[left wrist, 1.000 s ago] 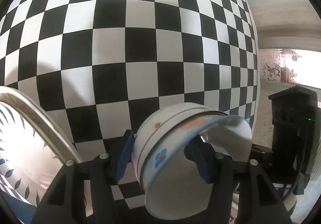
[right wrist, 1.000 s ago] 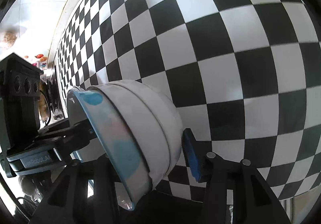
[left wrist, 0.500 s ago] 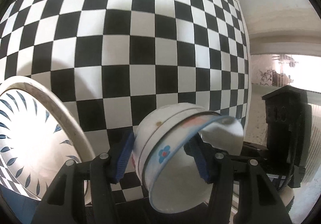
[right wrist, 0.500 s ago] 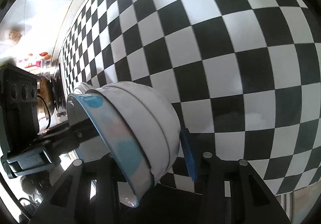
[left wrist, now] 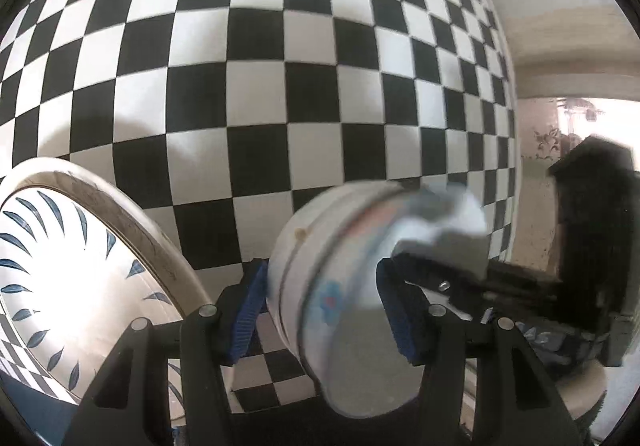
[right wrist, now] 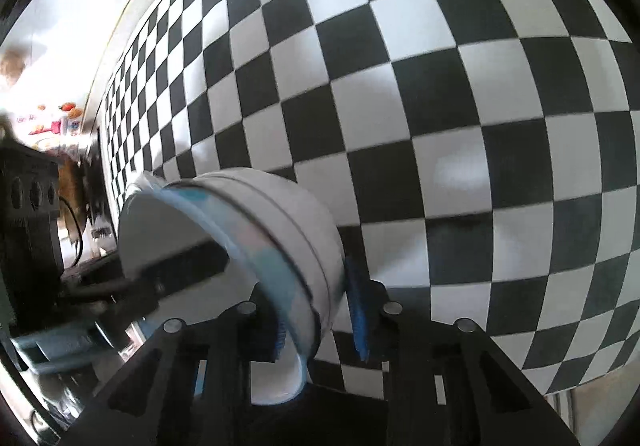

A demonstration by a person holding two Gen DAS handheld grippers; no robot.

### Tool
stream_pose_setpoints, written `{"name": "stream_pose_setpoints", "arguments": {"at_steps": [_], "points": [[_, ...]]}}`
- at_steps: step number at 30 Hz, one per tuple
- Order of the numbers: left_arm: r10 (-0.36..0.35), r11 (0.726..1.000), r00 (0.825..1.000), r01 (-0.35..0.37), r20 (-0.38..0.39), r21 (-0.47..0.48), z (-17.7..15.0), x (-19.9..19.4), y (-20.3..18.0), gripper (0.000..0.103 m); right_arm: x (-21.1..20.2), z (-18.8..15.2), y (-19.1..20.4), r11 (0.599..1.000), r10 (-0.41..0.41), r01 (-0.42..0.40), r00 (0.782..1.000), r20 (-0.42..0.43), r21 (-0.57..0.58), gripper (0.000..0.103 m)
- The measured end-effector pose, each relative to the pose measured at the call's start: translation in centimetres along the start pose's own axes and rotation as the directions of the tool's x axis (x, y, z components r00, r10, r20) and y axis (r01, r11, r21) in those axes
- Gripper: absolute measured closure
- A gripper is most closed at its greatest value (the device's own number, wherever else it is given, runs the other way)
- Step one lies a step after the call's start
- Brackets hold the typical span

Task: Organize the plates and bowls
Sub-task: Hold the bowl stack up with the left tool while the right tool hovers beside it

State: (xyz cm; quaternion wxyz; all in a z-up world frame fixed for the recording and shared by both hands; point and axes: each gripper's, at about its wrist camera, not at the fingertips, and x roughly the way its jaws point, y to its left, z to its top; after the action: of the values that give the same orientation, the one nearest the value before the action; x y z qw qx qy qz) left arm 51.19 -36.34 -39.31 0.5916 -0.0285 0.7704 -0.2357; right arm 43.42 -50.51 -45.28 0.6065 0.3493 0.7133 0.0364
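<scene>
A stack of nested white bowls (left wrist: 316, 278) with blue and pink flower marks is held tilted above the checkered table, gripped from both sides. My left gripper (left wrist: 324, 306) is shut on the stack's wall, one blue pad outside and one inside. My right gripper (right wrist: 320, 306) is shut on the opposite wall of the same stack (right wrist: 280, 230). Each gripper's fingers show inside the bowl in the other view. A large white plate (left wrist: 60, 278) with blue leaf marks lies at the lower left of the left wrist view.
The black-and-white checkered tablecloth (left wrist: 256, 94) fills both views (right wrist: 460, 126). The table's far edge meets a pale wall (left wrist: 560, 26). A bright window area with small items (right wrist: 44, 126) is at the left of the right wrist view.
The bowl stack and both grippers have moved together over the table; the stack is blurred now. More of the leaf-patterned plate has come into the left wrist view.
</scene>
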Motion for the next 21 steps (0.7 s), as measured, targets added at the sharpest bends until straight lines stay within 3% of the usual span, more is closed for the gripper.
{"name": "stream_pose_setpoints", "arguments": {"at_steps": [4, 8, 12, 21], "points": [[-0.017, 1.0, 1.0, 0.017, -0.012, -0.007, 0.0, 0.6, 0.4, 0.05, 0.3, 1.0, 0.3, 1.0, 0.004, -0.004, 0.999, -0.039, -0.013, 0.065], [-0.06, 0.998, 0.998, 0.06, -0.007, -0.03, 0.1, 0.6, 1.0, 0.05, 1.5, 1.7, -1.3, 0.994, 0.11, -0.109, 0.99, -0.085, 0.017, 0.049], [-0.091, 0.995, 0.996, 0.091, 0.008, -0.048, -0.1, 0.4, 1.7, 0.05, 1.9, 1.7, -2.7, 0.98, 0.193, -0.189, 0.977, -0.088, 0.057, 0.048], [-0.074, 0.996, 0.997, 0.076, 0.031, -0.037, -0.8, -0.4, 0.8, 0.05, 1.0, 0.6, -3.4, 0.979, 0.2, -0.195, 0.977, -0.072, 0.064, 0.052]]}}
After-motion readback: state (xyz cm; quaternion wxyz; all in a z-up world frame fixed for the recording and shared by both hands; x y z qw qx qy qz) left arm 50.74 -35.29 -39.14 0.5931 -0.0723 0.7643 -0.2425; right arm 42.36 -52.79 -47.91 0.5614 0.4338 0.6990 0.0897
